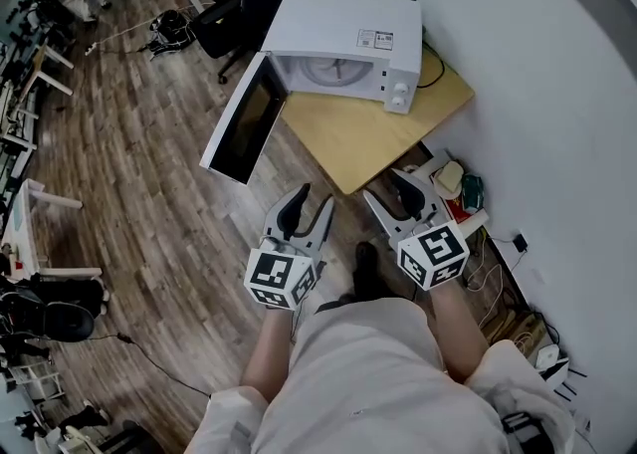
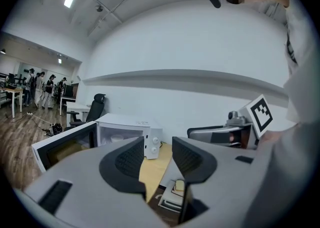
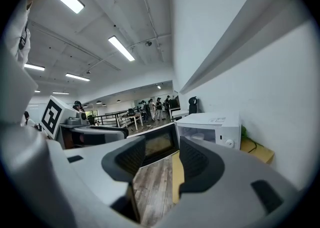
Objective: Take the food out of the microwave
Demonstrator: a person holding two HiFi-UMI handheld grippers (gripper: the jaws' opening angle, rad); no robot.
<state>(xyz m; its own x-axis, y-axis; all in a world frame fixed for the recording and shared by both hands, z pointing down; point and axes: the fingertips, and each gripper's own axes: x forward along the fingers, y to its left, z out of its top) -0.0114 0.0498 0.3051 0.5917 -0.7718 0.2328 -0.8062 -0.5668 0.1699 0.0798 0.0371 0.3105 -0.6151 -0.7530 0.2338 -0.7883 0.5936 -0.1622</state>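
Note:
A white microwave [image 1: 338, 39] stands at the back of a small wooden table [image 1: 378, 138], its door [image 1: 244, 121] swung wide open to the left. Inside it I see a pale dish [image 1: 326, 69], shown as a white bowl [image 3: 196, 136] in the right gripper view; what food it holds is too small to tell. My left gripper [image 1: 315, 195] hangs open over the floor just off the table's near corner, nothing between its fingers. Beside it my right gripper [image 1: 383, 184] is open and empty at the table's near edge. Both point toward the microwave [image 2: 127, 129] and are well short of it.
A black office chair [image 1: 234, 4] stands behind the microwave door. Boxes, a power strip and cables [image 1: 460, 191] lie on the floor by the wall, right of the table. The white wall runs close along the right. Desks and several people stand far off across the room.

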